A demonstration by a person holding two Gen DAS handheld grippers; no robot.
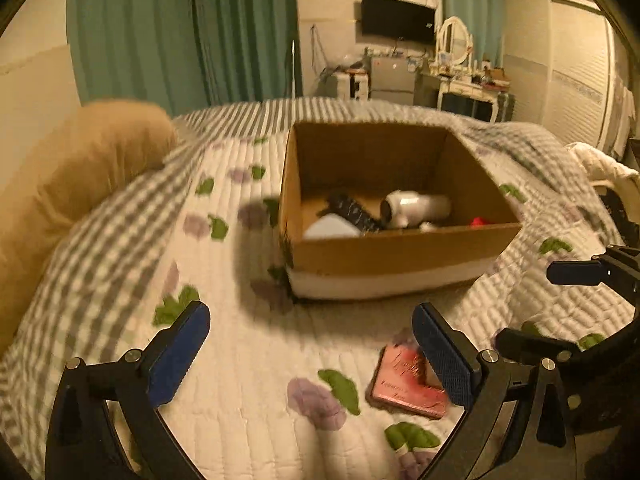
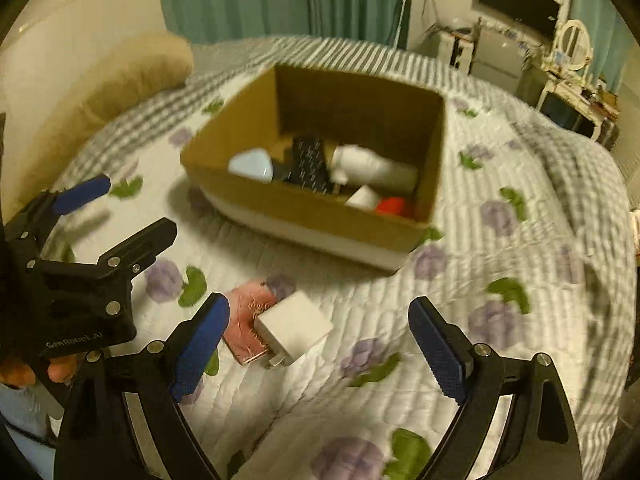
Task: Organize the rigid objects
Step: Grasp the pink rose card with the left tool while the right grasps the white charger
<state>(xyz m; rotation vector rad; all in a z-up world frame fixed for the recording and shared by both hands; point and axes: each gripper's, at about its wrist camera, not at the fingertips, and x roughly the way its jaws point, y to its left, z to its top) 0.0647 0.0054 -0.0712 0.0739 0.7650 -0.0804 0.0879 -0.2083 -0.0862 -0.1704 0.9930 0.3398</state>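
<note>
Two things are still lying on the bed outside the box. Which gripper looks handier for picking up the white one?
Probably the right gripper: the white charger lies between its open fingers. The left gripper, also open, has the charger behind its finger, beside the pink box.

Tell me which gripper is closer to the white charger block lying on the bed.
Right. The right gripper is open with the white charger block between its fingers, nearer the left one. The left gripper, also open, sits off to the charger's left.

Open quilt (image 2: 500, 240) around the box (image 2: 304, 216); charger (image 2: 294, 326) lies near.
</note>
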